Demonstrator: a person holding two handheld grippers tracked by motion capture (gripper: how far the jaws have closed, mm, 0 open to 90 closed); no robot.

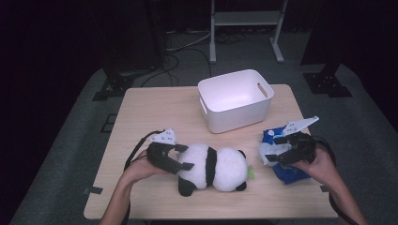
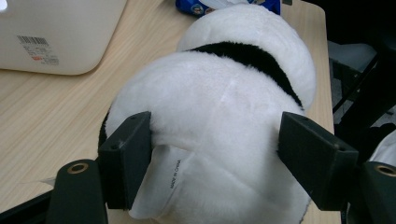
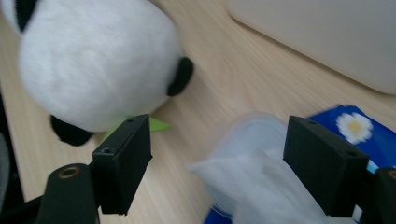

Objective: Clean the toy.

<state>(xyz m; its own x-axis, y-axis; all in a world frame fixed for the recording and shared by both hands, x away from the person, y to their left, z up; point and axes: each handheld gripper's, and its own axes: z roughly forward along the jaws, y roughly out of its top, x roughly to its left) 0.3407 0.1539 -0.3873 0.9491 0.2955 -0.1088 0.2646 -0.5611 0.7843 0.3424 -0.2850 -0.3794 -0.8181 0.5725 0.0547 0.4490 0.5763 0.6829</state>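
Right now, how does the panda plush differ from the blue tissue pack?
The panda plush is black and white and rounded; the blue tissue pack is flatter, with a white tissue sticking out. The plush looks larger than the pack. The left tongs straddle the plush; the right tongs stand open over the pack. Both lie on the wooden table near the white bin.

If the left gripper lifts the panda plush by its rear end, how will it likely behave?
The panda plush looks soft, so it probably squashes between the left gripper jaws. Likely light for its size. Held at one end, it may sag.
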